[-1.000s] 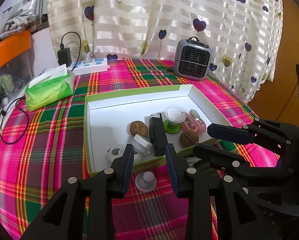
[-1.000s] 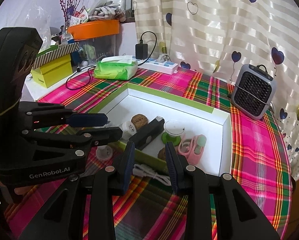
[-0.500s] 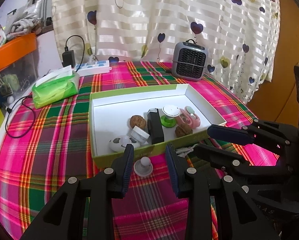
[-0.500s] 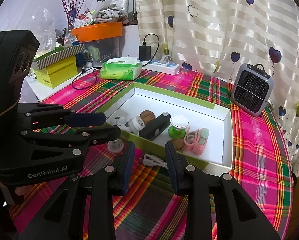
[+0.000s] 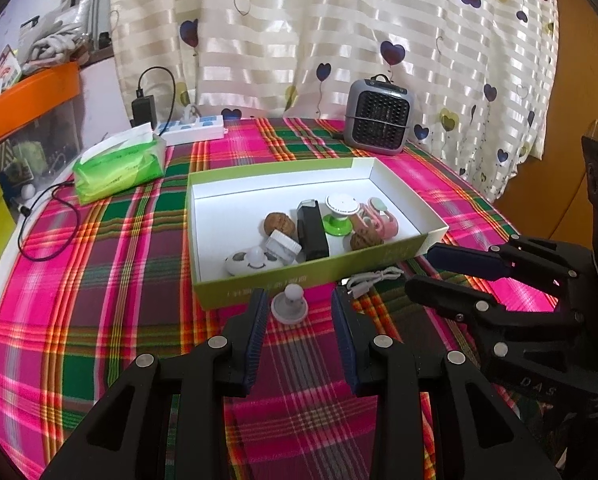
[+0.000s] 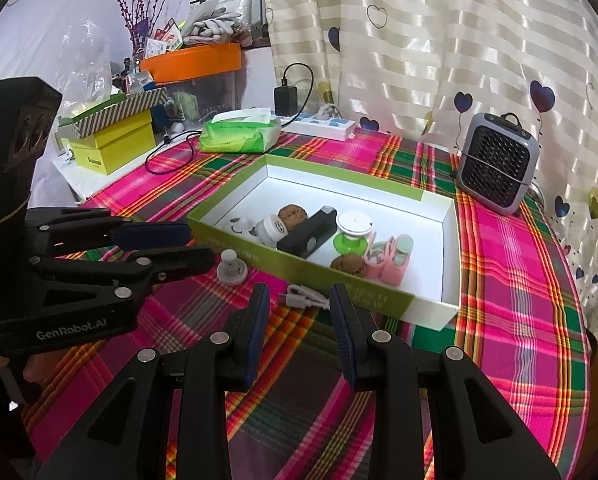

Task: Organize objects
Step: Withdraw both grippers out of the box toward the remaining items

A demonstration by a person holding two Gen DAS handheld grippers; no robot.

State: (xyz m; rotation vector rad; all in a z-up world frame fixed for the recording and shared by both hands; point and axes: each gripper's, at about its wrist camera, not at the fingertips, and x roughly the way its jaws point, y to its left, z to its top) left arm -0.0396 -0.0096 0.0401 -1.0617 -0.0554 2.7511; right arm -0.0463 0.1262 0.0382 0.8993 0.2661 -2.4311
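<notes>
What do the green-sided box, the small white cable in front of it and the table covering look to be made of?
Green-sided box: likely matte cardboard, judging by its thin folded walls and white inside. Small white cable: probably smooth plastic-sheathed cord, bundled in soft loops. Table covering: woven plaid cloth, matte, draping over the round edge.

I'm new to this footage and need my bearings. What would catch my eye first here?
The loud pink-and-green plaid tablecloth, then the shallow green box with white inside at its middle, holding walnuts, a black bar and small toys. In front of the box lie a small grey knob on a round base, framed by the open left gripper, and a coiled white cable ahead of the open right gripper.
</notes>
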